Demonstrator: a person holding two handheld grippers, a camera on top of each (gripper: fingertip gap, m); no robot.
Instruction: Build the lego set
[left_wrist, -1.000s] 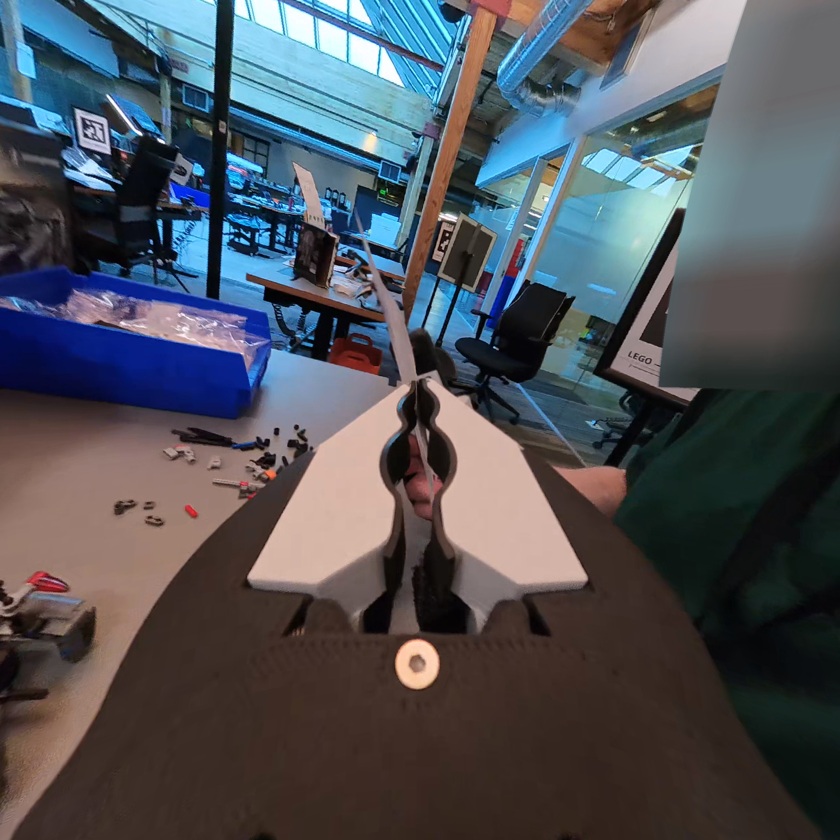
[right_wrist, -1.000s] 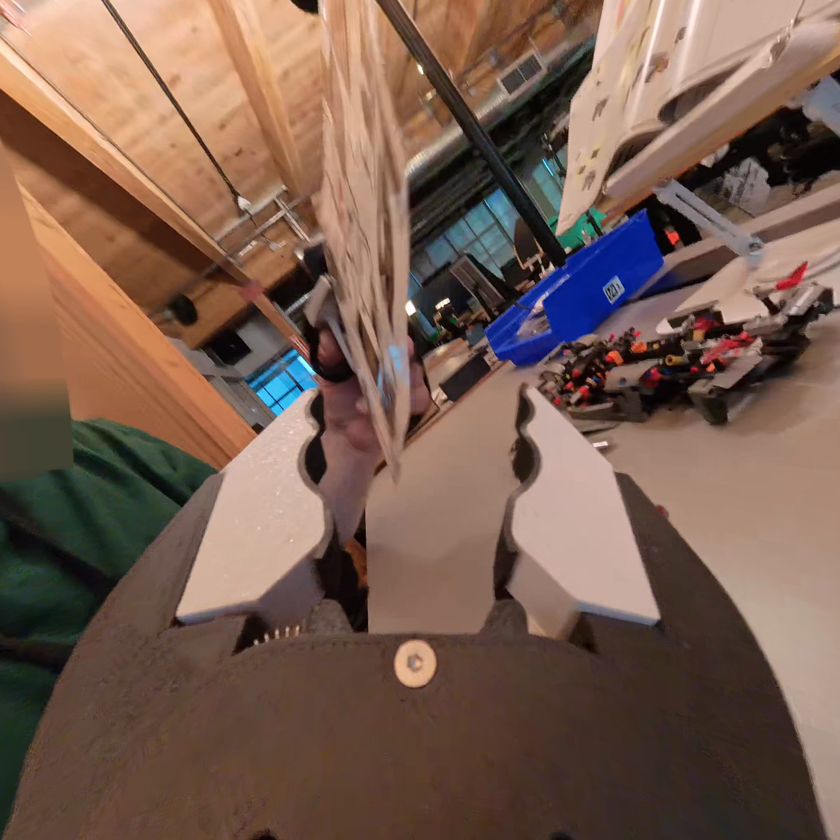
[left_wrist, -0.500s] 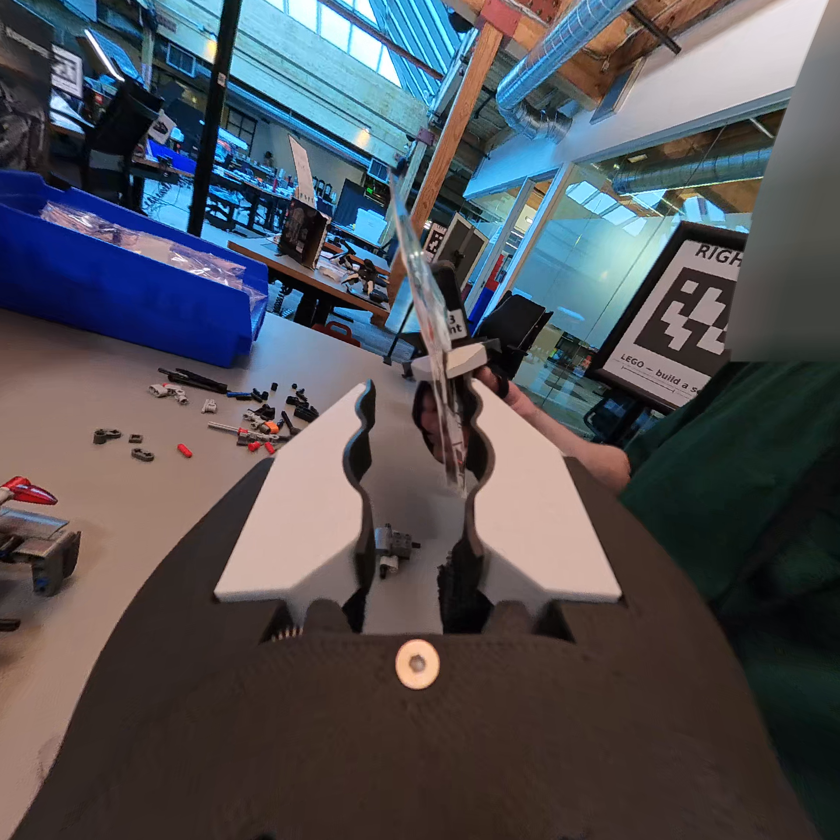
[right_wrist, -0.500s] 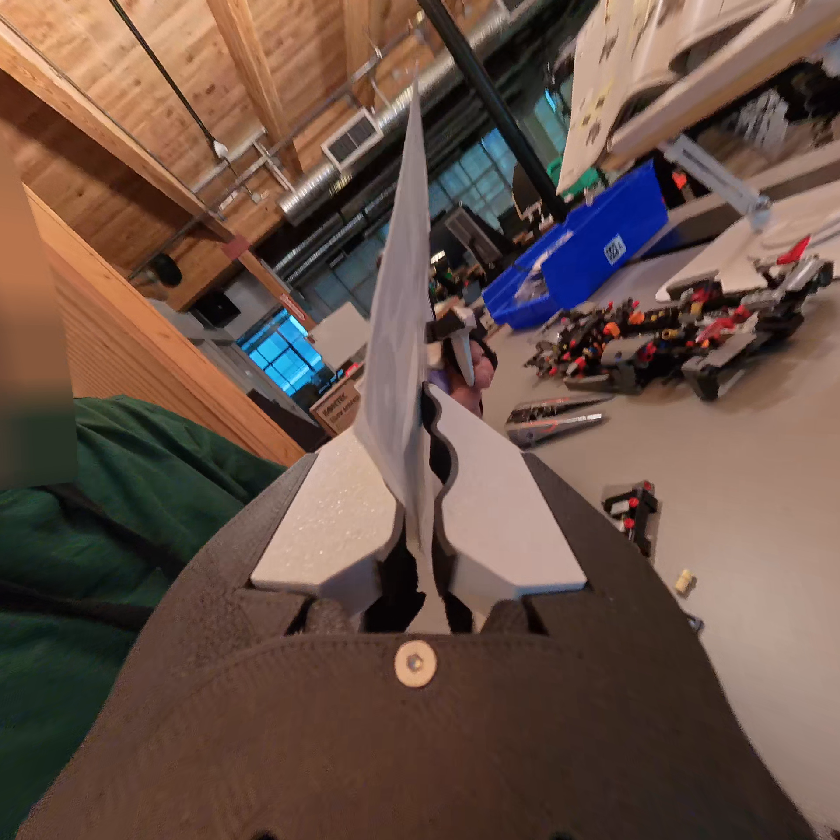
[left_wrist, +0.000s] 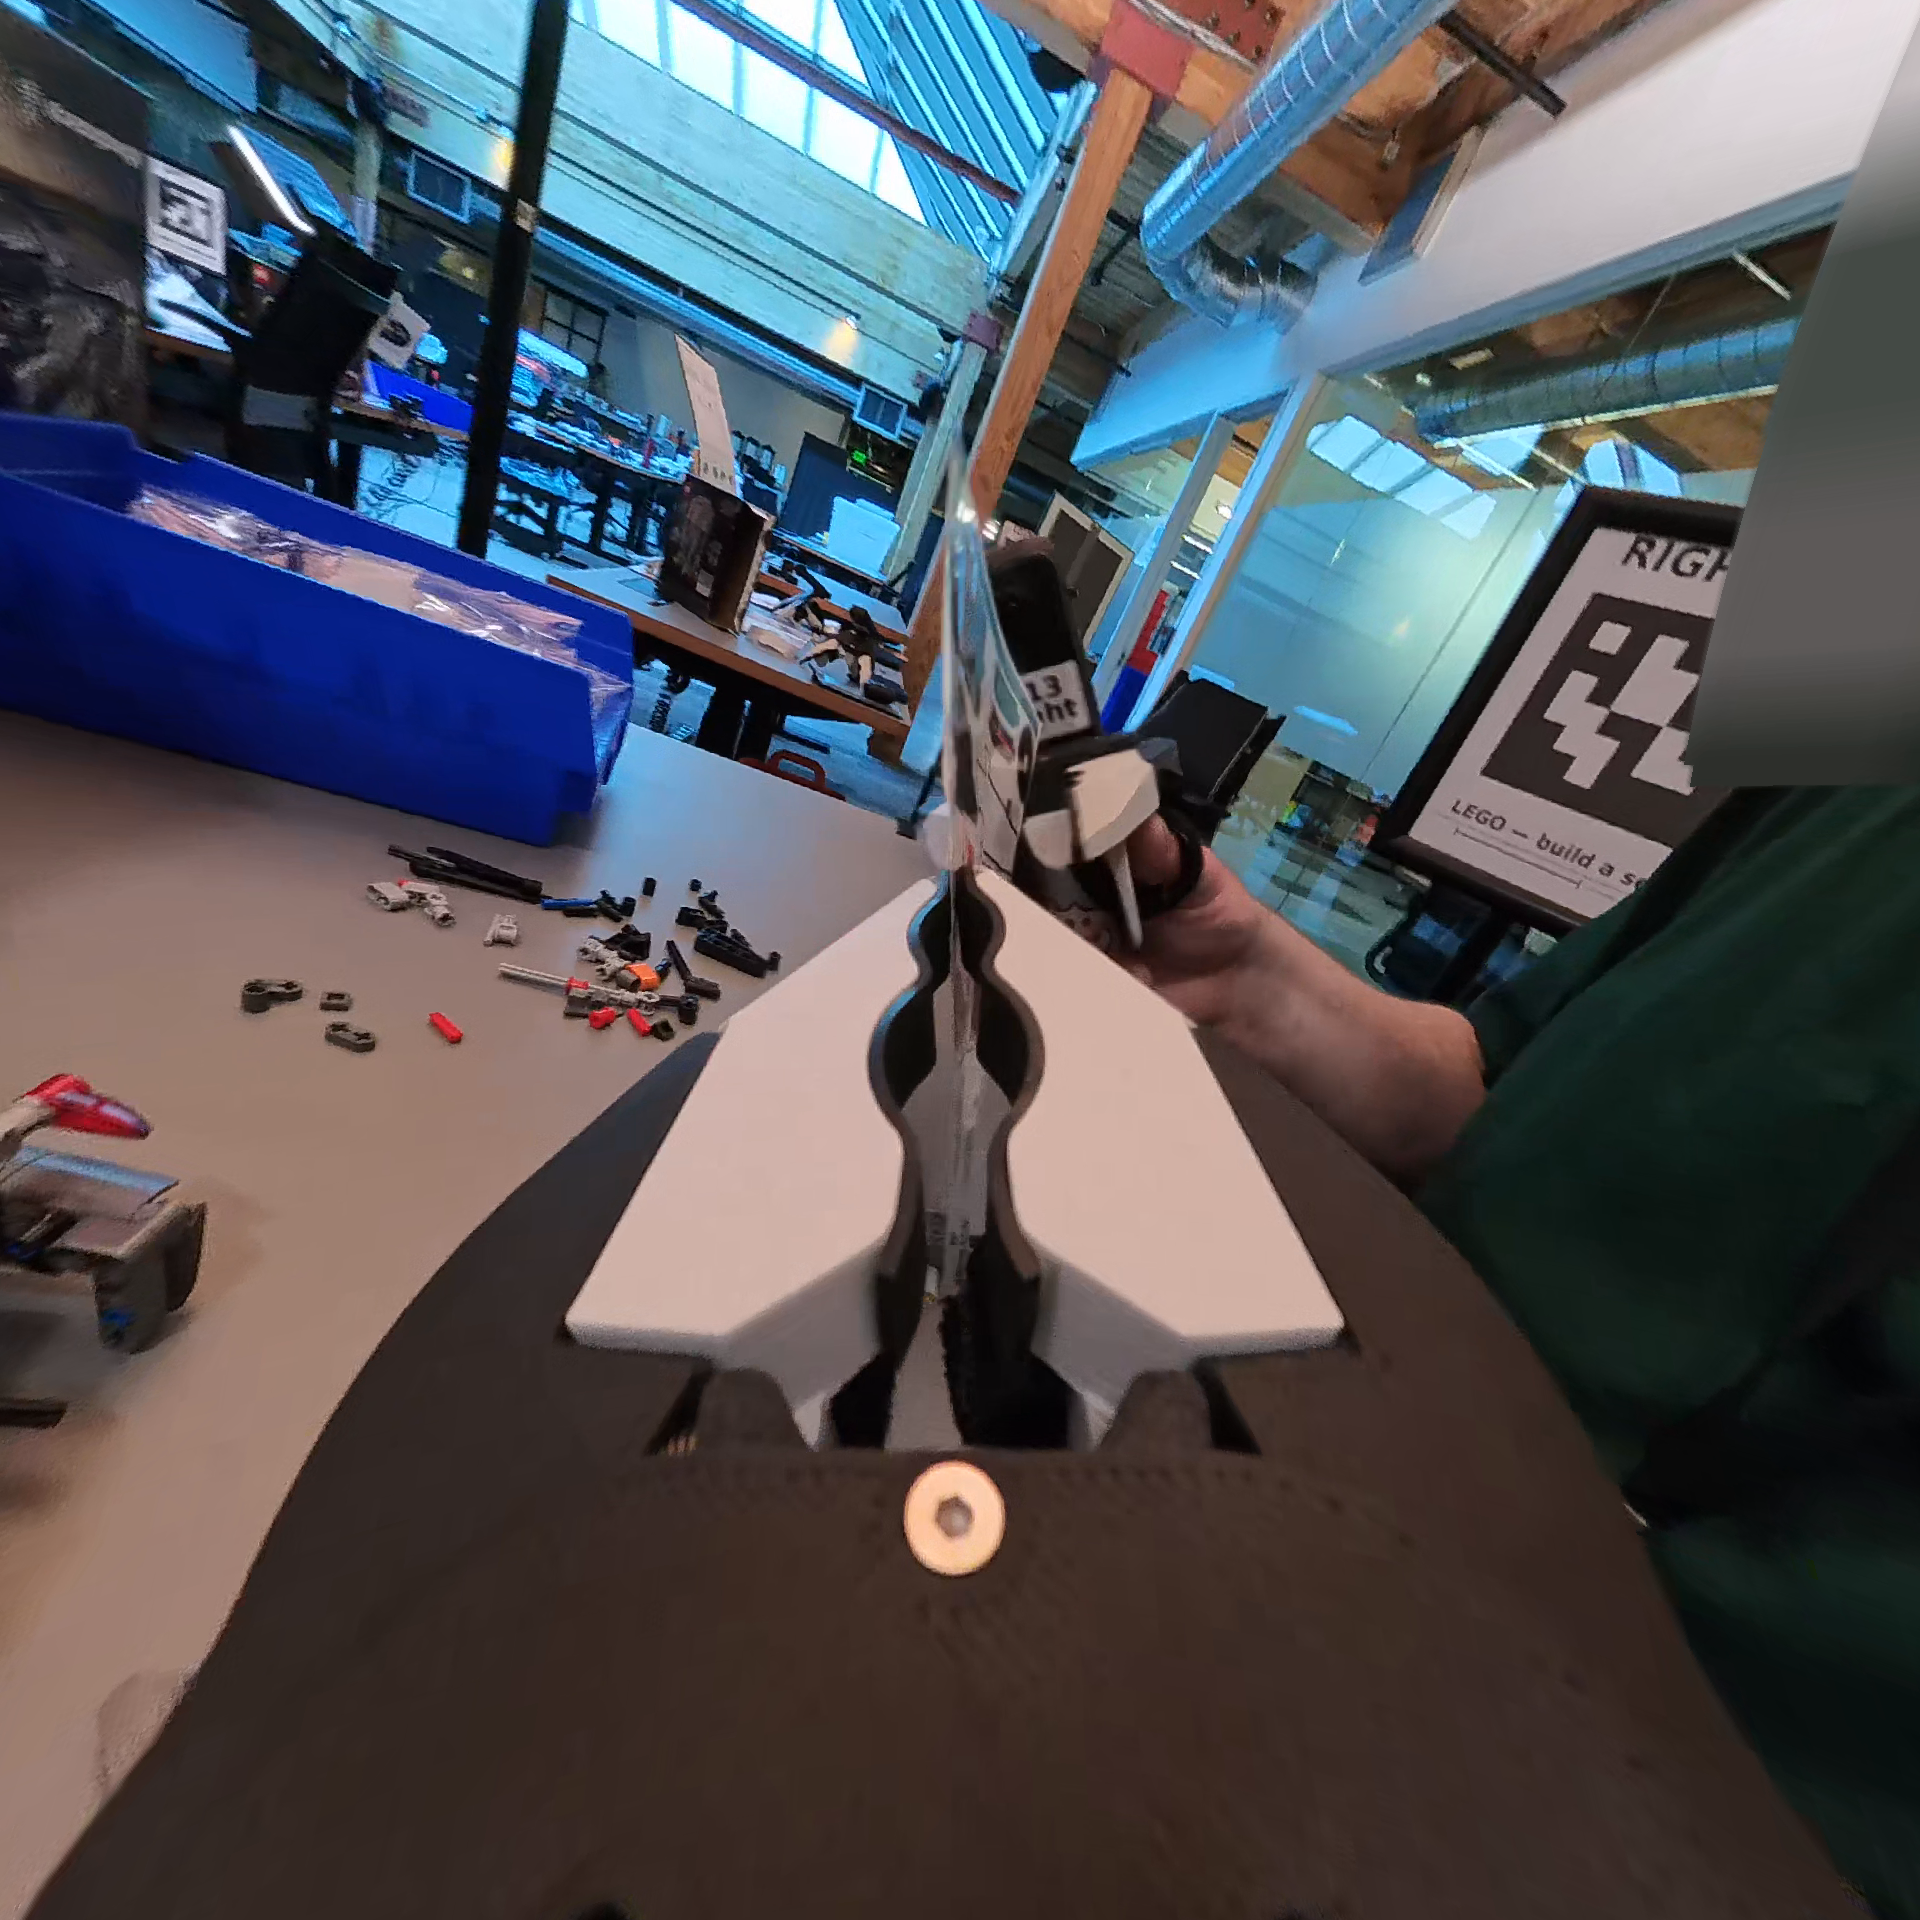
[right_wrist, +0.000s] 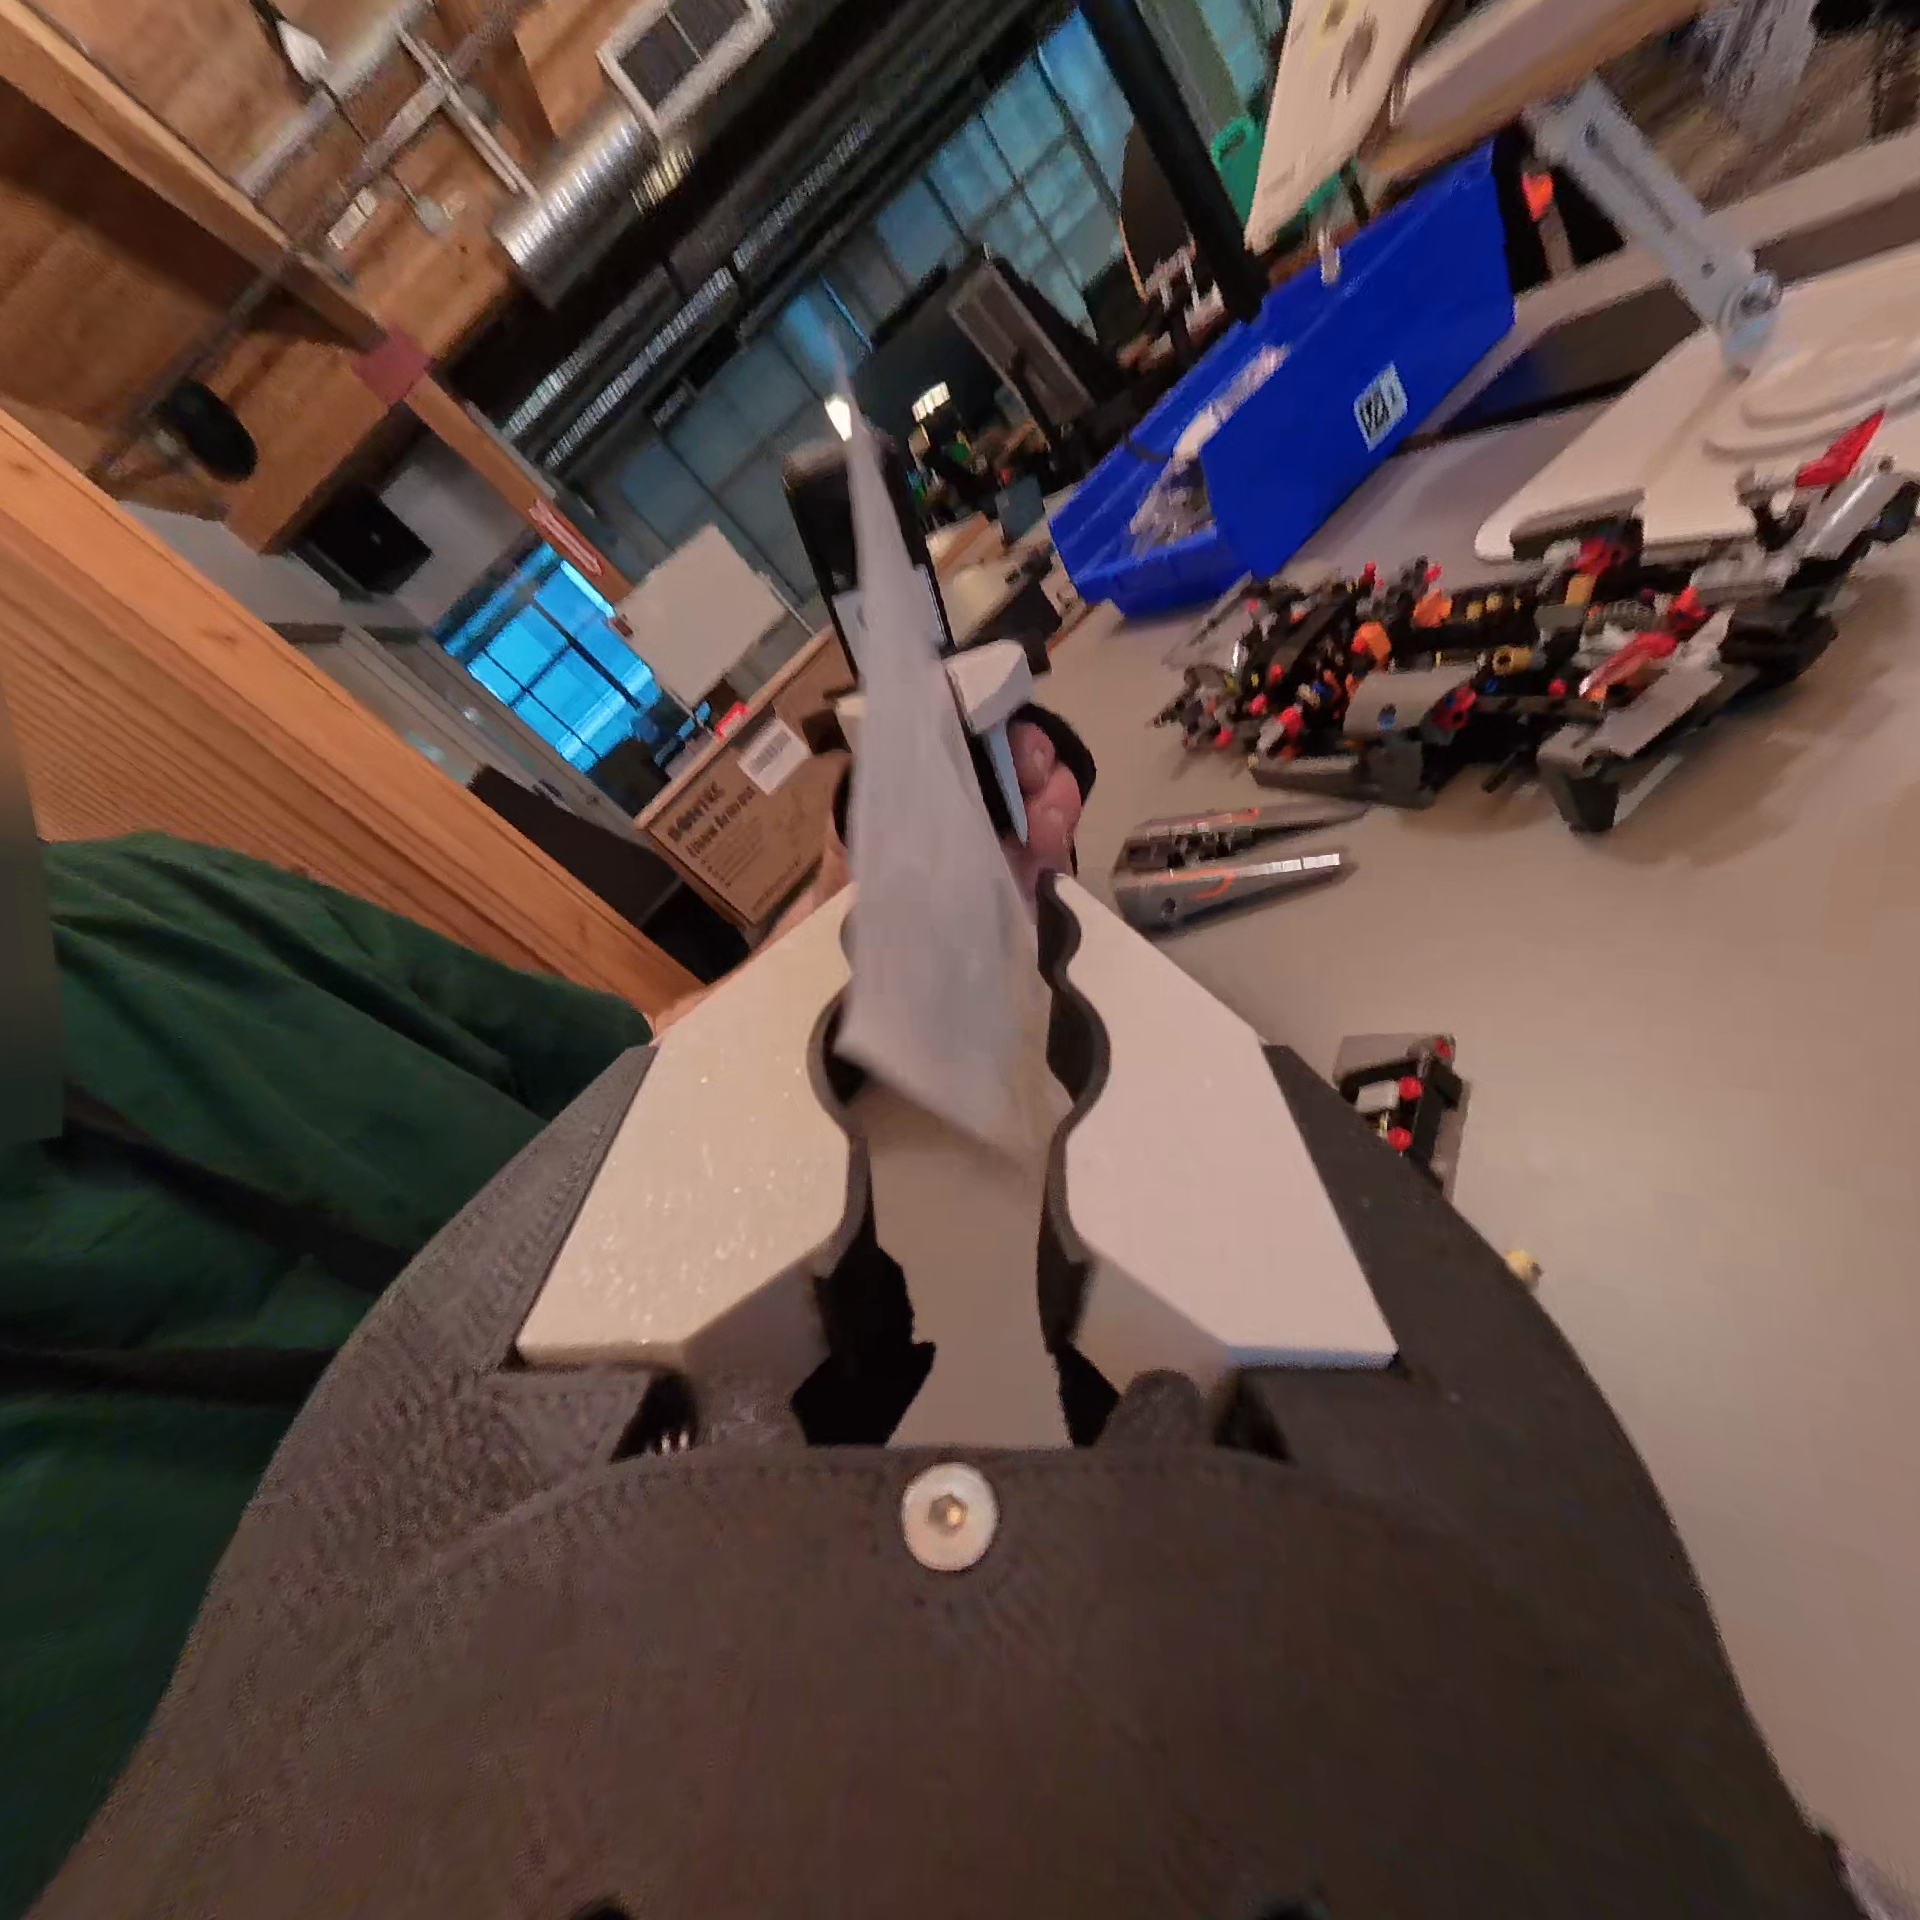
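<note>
pinching a thin printed sheet (left_wrist: 961, 997) edge-on, the left gripper (left_wrist: 958, 904) is clamped while the right gripper (right_wrist: 940, 914) stands narrowly parted around it.

Our left gripper (left_wrist: 954, 902) and right gripper (right_wrist: 940, 925) look alike: a broad black body with a ribbed, printed texture, one silver hex screw (left_wrist: 954, 1518) at its centre, and two white angular fingers (left_wrist: 748, 1174) with wavy black inner pads. We wear a dark green sleeve (left_wrist: 1704, 1091).
</note>
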